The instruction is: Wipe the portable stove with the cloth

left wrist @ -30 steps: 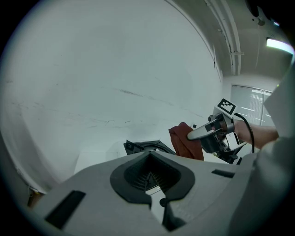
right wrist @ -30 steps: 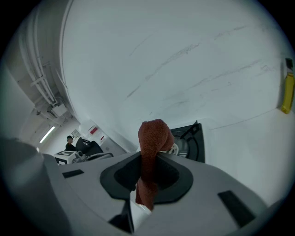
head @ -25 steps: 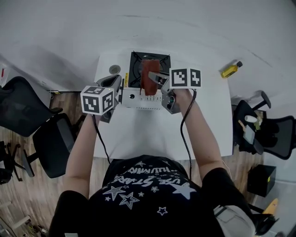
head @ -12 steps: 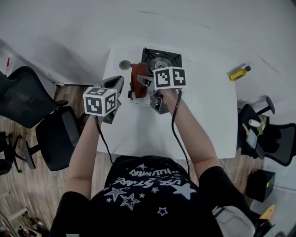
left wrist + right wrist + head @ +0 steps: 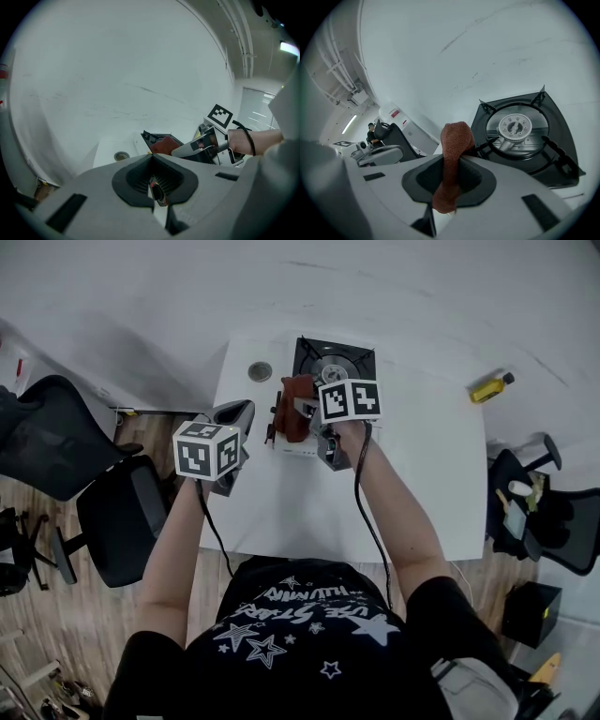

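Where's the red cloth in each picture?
Head view: cloth above the middle, at the stove's left side, in the right gripper.
Left gripper view: just right of centre, beside the right gripper.
Right gripper view: centre, clamped between its jaws.
Shared landmark: the black stove.

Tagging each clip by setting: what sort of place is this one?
Probably an office or lab room, not a kitchen: the portable stove sits on a plain white table against a bare wall, with black office chairs either side and wood flooring.
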Motion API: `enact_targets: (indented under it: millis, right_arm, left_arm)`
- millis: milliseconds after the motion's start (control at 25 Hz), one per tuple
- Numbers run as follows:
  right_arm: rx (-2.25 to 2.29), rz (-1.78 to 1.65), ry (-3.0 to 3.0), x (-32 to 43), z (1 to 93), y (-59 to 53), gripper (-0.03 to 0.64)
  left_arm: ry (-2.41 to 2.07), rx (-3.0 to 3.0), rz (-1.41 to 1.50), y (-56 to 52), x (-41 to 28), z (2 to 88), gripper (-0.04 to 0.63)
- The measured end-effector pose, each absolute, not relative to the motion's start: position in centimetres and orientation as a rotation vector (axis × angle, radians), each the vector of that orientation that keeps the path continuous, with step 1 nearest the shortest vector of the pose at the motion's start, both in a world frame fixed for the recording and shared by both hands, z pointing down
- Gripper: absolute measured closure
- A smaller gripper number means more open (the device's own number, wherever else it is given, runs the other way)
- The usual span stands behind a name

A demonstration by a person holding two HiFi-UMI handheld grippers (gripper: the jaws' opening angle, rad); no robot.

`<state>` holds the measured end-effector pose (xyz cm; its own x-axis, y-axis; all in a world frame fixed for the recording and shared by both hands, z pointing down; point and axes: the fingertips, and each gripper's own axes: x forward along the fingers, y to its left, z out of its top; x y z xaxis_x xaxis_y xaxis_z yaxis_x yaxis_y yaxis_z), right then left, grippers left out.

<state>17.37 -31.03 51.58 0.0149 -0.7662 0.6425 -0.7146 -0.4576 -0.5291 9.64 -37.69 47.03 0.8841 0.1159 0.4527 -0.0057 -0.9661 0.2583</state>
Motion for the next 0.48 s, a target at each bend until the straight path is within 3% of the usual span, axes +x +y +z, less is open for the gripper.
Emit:
enact_targets:
  millis: [480]
  right_arm:
    - [-2.201, -1.437, 1.580, 18.1, 51.0, -28.0, 0.554]
  left_arm:
    - [0.121, 2.815, 0.696, -35.4, 10.9, 46.5, 0.589]
